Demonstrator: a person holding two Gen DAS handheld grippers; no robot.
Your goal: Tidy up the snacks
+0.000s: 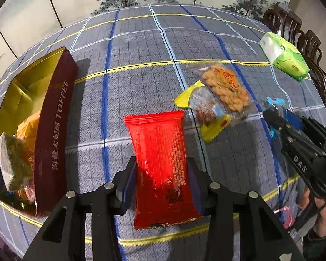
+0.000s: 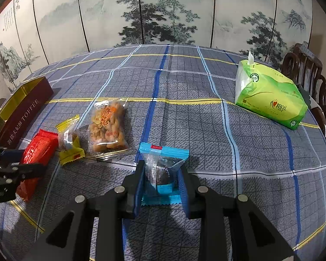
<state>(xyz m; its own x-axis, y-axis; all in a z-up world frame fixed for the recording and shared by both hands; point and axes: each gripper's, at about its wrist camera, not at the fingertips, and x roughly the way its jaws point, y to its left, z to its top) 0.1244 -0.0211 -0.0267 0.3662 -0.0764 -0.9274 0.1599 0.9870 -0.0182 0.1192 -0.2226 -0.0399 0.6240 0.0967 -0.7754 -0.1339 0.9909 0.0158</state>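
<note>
Nearest the left camera, the left gripper (image 1: 162, 180) had its two pads pressed against the sides of a red packet (image 1: 160, 165), grasping it over the checked tablecloth (image 1: 141, 50). To the left of that packet stood the open maroon toffee tin (image 1: 54, 130), gold inside, with several wrapped snacks already lying in its near end. In the right view, the right gripper (image 2: 160, 187) was clenched on a small blue packet (image 2: 163, 167) with something dark inside, the pads squeezing its lower half while its top edge stuck out ahead of the fingers.

Further out, between the two grippers, a yellow-edged candy wrapper (image 2: 69, 139) lay on the cloth, touching a clear bag of golden-brown fried twists (image 2: 107, 128) beside it. Both were loose, held by nothing.

Further still, toward the right edge of the table, sat a green pack of tissues (image 2: 269, 95), one sheet poking from its top. Dark wooden chairs (image 2: 304, 69) stood just behind it, and a painted folding screen (image 2: 163, 10) with pines and hills closed off the back.
</note>
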